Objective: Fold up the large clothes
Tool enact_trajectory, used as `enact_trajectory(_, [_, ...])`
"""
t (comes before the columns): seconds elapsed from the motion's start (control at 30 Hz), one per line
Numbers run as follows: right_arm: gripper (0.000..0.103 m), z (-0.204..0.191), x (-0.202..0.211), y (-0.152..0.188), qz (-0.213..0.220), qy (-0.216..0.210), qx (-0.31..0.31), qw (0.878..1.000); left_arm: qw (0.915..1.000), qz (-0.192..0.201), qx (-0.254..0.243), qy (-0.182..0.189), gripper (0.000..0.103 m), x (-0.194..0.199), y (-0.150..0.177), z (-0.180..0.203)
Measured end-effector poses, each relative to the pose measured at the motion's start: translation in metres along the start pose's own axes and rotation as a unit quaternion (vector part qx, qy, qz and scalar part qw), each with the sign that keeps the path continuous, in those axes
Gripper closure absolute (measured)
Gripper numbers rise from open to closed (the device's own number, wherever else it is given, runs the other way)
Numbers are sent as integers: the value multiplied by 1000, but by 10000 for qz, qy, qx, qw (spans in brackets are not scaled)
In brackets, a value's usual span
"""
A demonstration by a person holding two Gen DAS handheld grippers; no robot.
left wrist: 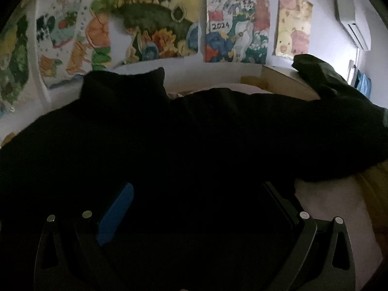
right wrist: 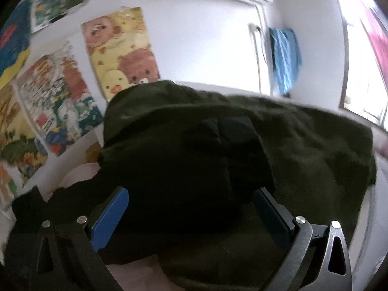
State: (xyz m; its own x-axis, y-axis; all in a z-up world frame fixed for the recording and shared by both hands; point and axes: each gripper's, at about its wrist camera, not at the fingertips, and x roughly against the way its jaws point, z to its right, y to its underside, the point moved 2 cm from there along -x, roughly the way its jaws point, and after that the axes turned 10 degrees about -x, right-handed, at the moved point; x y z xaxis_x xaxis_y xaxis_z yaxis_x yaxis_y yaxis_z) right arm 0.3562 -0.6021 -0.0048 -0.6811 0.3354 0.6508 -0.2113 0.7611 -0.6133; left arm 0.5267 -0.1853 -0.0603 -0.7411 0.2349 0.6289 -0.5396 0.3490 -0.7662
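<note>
**Dark garment spread on the bed**

The black garment [left wrist: 194,133] is seen spread across the bed [left wrist: 327,198], below the postered wall [left wrist: 155,24]. Both the left hand-held gripper [left wrist: 196,208] and the right hand-held gripper [right wrist: 191,208] are held with jaws apart, over the cloth.

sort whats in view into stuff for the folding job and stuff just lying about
For the job:
black garment
dark green garment
left gripper
right gripper

Just there:
wall posters
air conditioner
blue cloth hanging on the wall
</note>
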Motion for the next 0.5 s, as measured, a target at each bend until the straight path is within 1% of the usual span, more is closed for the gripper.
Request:
enact_trajectory(0.07, [0, 8, -2, 3, 3, 16, -401, 9992, 9999, -29, 133, 85, 2, -19, -7, 0])
enact_trajectory(0.13, [0, 24, 4, 10, 53, -13, -1017, 9948, 9994, -40, 275, 190, 2, -34, -13, 1])
enact_trajectory(0.2, [0, 32, 6, 18, 59, -63, -1391, 9902, 9989, -56, 380, 285, 2, -51, -19, 4])
enact_trajectory(0.27, [0, 33, 10, 21, 160, -139, -1352, 9906, 9983, -126, 425, 374, 2, -71, -23, 9])
enact_trajectory(0.33, [4, 31, 9, 20, 138, -326, -1308, 9908, 9978, -245, 438, 425, 2, -88, -25, 14])
enact_trajectory(0.37, [13, 31, 8, 20, 126, -433, -1317, 9903, 9977, -285, 456, 409, 2, -96, -25, 15])
enact_trajectory(0.4, [21, 32, 6, 20, 111, -444, -1320, 9902, 9976, -319, 475, 386, 2, -103, -24, 16])
enact_trajectory(0.43, [25, 32, 3, 19, 115, -433, -1309, 9904, 9977, -353, 465, 347, 2, -110, -23, 18])
enact_trajectory(0.47, [32, 31, 1, 20, 130, -435, -1291, 9906, 9980, -376, 424, 294, 2, -116, -21, 20])
enact_trajectory(0.5, [41, 32, -1, 20, 157, -430, -1262, 9910, 9982, -379, 388, 248, 2, -120, -19, 21])
